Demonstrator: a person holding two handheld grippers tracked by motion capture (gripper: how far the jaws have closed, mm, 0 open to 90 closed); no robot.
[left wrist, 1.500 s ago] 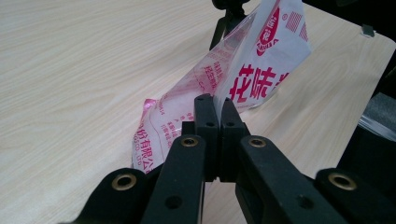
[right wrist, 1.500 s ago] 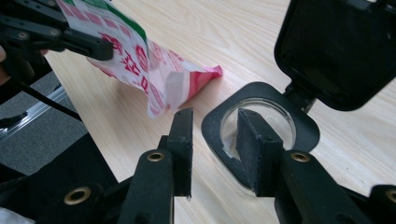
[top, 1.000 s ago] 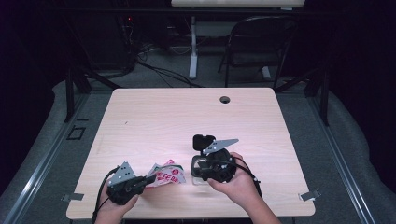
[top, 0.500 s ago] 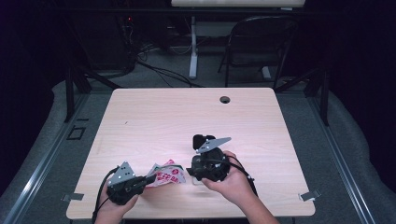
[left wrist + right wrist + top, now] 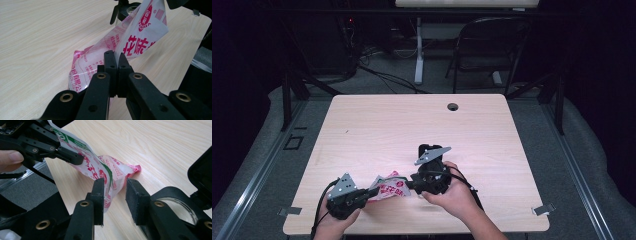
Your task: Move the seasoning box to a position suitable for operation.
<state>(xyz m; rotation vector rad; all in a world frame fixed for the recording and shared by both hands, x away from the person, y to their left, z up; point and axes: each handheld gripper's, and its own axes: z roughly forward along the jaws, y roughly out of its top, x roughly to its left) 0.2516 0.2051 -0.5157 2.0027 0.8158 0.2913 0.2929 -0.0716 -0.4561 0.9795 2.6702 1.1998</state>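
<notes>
Red-and-white snack packet (image 5: 388, 188) near the table's (image 5: 422, 125) near edge, pinched tight by left gripper (image 5: 115, 58). Right gripper (image 5: 114, 187) half open astride its other end, pads not pressing. Glass jar (image 5: 183, 210) just beside. Cable hole (image 5: 453, 106) far off.

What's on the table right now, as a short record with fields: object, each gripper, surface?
object: red-and-white printed snack packet, crumpled, held up off the table between both grippers
left gripper: shut on one edge of the packet
right gripper: jaws apart, packet edge between them, not yet clamped; the jaws have just been closing slightly
surface: light wooden table, round cable hole near the far edge
</notes>
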